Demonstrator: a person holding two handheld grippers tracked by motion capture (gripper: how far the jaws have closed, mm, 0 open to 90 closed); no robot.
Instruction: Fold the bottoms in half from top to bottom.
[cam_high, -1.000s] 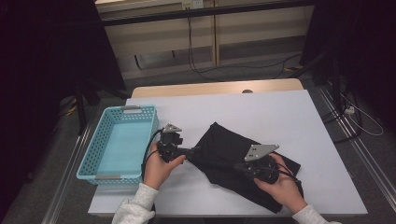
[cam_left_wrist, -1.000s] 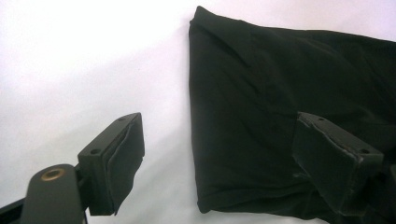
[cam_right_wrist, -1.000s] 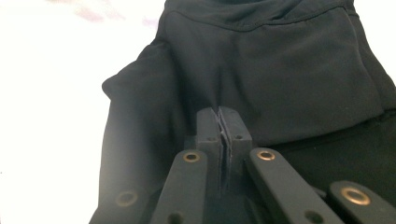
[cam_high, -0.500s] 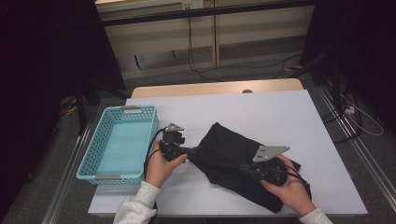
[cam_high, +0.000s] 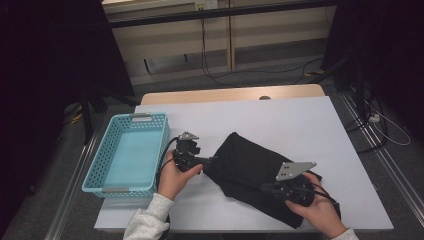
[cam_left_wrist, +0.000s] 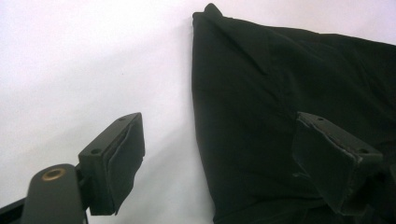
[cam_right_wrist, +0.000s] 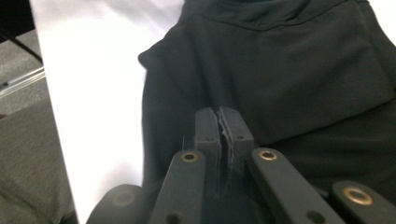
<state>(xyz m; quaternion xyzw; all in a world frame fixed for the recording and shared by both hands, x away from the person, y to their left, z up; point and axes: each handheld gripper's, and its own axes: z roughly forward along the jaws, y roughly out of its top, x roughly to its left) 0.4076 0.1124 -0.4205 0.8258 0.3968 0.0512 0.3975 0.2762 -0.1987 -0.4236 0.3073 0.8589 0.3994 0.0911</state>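
A black cloth (cam_high: 250, 160) lies folded and rumpled on the white table (cam_high: 300, 115). My left gripper (cam_high: 212, 161) rests level at the cloth's left edge, jaws open. In the left gripper view (cam_left_wrist: 219, 126) one jaw is over bare table and the other over the cloth (cam_left_wrist: 261, 84), with the cloth's edge between them and not pinched. My right gripper (cam_high: 265, 187) lies low on the cloth's near right part. In the right gripper view its jaws (cam_right_wrist: 219, 114) are pressed together amid bunched fabric (cam_right_wrist: 280, 60), apparently pinching a thin fold.
A light blue plastic basket (cam_high: 95, 170) stands at the table's left edge, nothing inside it. Bare white tabletop stretches behind and to the right of the cloth. Beyond the far edge are cables (cam_high: 210, 70) on the floor.
My right hand has drawn back toward the near right corner of the table with its jaws shut. The left gripper has stayed put.
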